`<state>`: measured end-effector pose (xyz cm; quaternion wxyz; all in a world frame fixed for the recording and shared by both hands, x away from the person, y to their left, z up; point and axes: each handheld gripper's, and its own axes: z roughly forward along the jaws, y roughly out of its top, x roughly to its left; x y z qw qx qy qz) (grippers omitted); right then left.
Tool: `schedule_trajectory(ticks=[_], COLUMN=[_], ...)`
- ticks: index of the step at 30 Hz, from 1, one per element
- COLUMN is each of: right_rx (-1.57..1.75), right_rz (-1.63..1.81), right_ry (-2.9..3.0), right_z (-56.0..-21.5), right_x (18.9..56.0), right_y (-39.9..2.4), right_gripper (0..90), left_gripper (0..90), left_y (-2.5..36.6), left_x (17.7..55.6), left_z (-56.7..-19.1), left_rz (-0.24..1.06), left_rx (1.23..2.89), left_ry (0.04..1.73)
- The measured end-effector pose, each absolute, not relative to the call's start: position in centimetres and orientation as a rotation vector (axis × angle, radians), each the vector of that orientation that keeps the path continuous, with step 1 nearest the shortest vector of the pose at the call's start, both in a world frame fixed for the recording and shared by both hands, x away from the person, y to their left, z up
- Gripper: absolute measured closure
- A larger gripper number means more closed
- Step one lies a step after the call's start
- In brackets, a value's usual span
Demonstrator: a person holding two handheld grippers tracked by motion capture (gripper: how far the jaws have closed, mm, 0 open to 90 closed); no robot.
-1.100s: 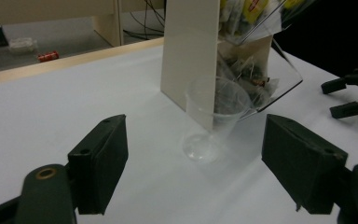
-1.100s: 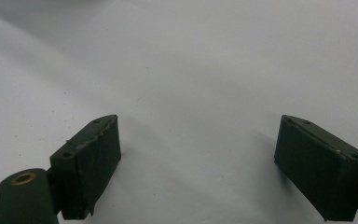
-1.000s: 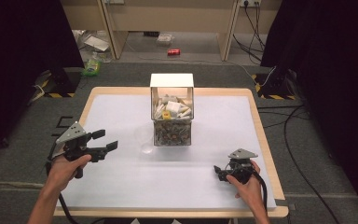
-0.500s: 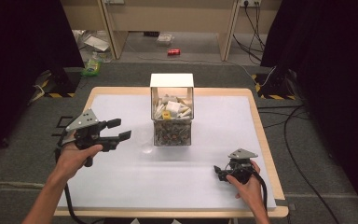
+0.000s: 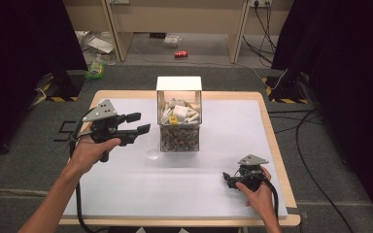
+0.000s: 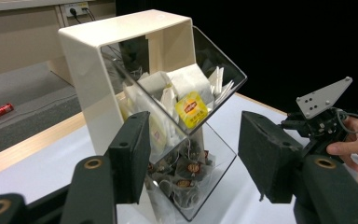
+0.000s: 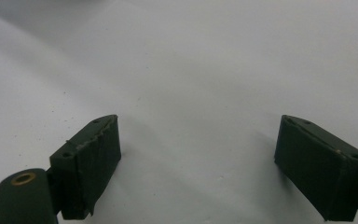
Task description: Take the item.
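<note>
Currently, the left gripper (image 5: 143, 123) is held at nine o'clock of the tea-bag dispenser (image 5: 179, 114), jaws partly spread, just closing, gripping nothing. The right gripper (image 5: 229, 180) is rested at five o'clock, jaws spread wide, empty.

A fixed camera above the person's side looks forward and down over the whole white table (image 5: 213, 194), with the floor beyond in frame. The camera riding the left gripper (image 5: 137, 123) looks level along its own jaws, from close by, at the tea-bag dispenser (image 6: 168, 116) — the same dispenser that stands mid-table in the high view — and takes in the right gripper (image 6: 324, 114) farther off. The right gripper's camera, low and very near, faces only the bare table surface (image 7: 191, 70) between its jaws.
</note>
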<state>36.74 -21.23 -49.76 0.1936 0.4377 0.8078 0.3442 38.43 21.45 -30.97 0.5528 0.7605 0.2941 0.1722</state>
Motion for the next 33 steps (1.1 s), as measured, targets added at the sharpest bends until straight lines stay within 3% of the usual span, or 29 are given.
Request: schedule_trajectory(ticks=[12, 33], right_rx=[1.225, 1.223], right_rz=[0.965, 0.962], right_ry=[2.265, 2.266], right_z=[-49.8, -49.8], right_x=[36.7, 36.7], right_y=[-21.2, -21.2], right_gripper=[14.8, 14.8], left_gripper=[51.2, 50.1], left_y=[17.8, 14.4], left_x=[39.9, 42.5], left_z=[-29.8, -29.4], left_rz=[0.412, 0.422], left_rx=[1.818, 1.859], left_ry=[0.680, 0.716])
